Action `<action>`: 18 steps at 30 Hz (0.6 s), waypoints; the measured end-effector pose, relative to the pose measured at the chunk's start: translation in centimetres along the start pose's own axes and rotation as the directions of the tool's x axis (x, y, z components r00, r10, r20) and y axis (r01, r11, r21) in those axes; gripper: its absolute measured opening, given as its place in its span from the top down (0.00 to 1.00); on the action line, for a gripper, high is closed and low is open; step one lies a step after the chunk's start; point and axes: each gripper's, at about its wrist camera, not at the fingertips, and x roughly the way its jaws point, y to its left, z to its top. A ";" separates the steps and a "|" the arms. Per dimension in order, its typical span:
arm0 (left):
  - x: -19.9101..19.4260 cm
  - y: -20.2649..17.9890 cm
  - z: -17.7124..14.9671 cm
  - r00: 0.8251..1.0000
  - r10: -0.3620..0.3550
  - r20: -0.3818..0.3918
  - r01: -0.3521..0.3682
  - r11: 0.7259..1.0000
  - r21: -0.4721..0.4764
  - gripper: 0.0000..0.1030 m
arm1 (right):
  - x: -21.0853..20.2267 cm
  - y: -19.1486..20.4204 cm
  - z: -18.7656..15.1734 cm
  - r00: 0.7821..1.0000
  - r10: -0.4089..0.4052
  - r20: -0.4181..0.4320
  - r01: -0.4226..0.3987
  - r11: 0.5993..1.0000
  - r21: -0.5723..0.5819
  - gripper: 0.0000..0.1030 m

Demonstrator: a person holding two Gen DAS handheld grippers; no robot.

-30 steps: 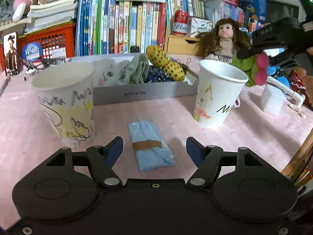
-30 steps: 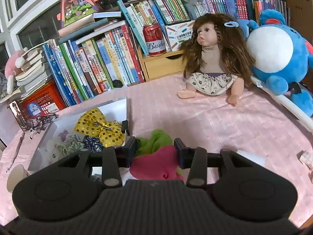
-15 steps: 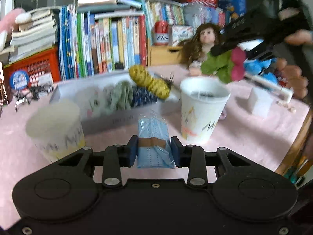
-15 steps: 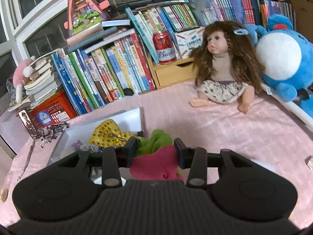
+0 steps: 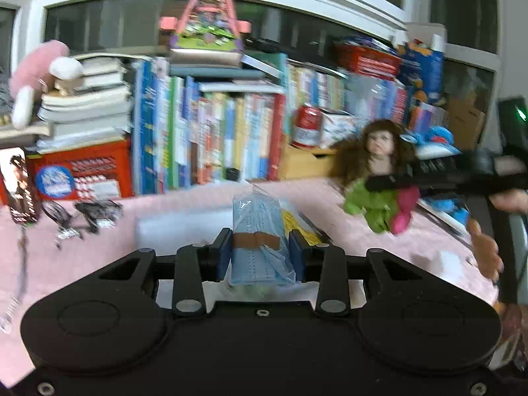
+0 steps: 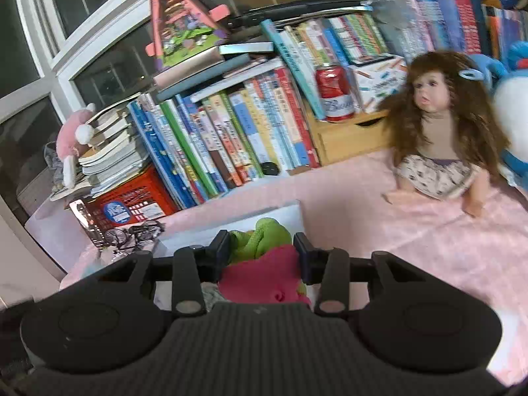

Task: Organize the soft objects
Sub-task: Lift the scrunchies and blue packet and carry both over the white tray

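Note:
My left gripper (image 5: pixel 260 255) is shut on a blue bagged pack with a brown band (image 5: pixel 255 227) and holds it in the air over the white box (image 5: pixel 178 227). A yellow spotted cloth (image 5: pixel 297 226) shows in the box behind the pack. My right gripper (image 6: pixel 262 254) is shut on a green and pink soft toy (image 6: pixel 264 257) and holds it above the white box's far edge (image 6: pixel 264 217). The right gripper also shows in the left wrist view (image 5: pixel 389 184), with the toy (image 5: pixel 379 208) hanging from it.
A pink cloth covers the table (image 6: pixel 379 231). A row of books (image 6: pixel 237 132), a red crate (image 6: pixel 132 201), a red can (image 6: pixel 333 94) and a wooden drawer (image 6: pixel 349 135) line the back. A doll (image 6: pixel 432 138) sits at the right. Binder clips (image 5: pixel 79 214) lie at the left.
My left gripper closed on the blue pack and lifted it off the table up over the box; the paper cups dropped out of view. My right gripper moved left toward the box with the toy.

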 end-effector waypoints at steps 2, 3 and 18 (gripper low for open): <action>0.4 1.3 1.8 1.000 0.007 -0.001 -0.007 1.000 -0.013 0.66 | 0.6 1.1 0.6 1.000 0.008 -0.002 -0.008 1.000 -0.018 0.55; 0.8 2.0 2.6 1.000 0.009 -0.005 -0.009 1.000 -0.025 0.66 | 1.0 1.7 0.8 1.000 0.012 -0.003 -0.012 1.000 -0.027 0.55; 12.4 8.0 3.7 0.977 0.069 -0.203 -0.090 0.991 -0.094 0.66 | 11.3 8.9 1.0 0.992 0.015 -0.122 -0.019 0.999 -0.034 0.55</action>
